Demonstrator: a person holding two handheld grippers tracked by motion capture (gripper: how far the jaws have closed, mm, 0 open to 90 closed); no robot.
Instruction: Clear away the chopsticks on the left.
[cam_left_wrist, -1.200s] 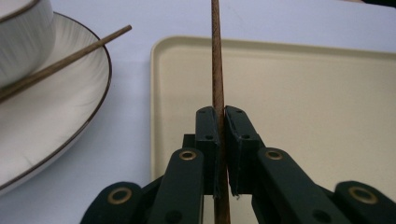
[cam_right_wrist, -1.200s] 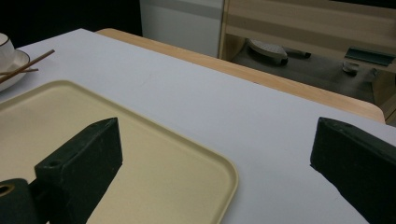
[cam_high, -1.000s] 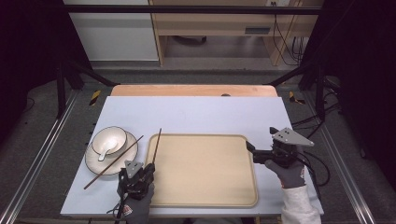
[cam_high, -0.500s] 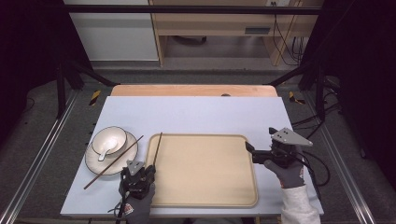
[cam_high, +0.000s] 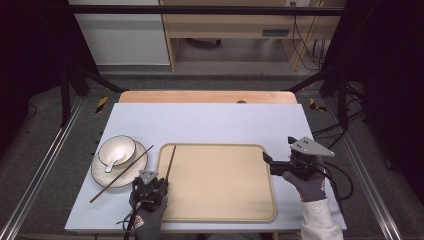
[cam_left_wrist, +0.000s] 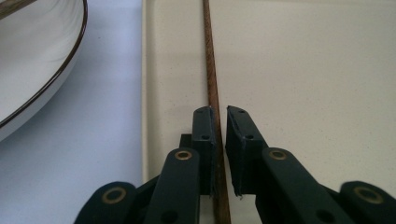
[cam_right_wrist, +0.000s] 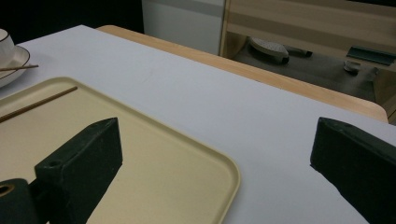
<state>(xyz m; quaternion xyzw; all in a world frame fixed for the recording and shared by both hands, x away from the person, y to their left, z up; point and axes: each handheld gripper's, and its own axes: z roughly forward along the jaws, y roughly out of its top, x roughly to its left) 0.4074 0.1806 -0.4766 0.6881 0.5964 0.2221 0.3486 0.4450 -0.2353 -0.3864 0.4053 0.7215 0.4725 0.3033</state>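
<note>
Left claw (cam_left_wrist: 219, 116): jaws just easing apart, thin brown wooden chopstick (cam_left_wrist: 211, 84) between them, lying on the beige plastic tray (cam_left_wrist: 303, 70). Right claw (cam_right_wrist: 215, 158) spread, empty. Advise lifting straight clear.

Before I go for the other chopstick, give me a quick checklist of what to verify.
1. First chopstick lies flat in the tray, near its left rim: ok.
2. Left gripper has let go: its jaws have just been opening and a gap shows on one side of the stick, but the stick lies between them. Not ok yet, so open wider before lifting.
3. Right gripper is open and empty by the tray's right edge: ok.
4. Second chopstick rests across the plate, free to grasp: ok.
5. First chopstick's far tip rests on the tray's rim or inside it: cannot tell.
</note>
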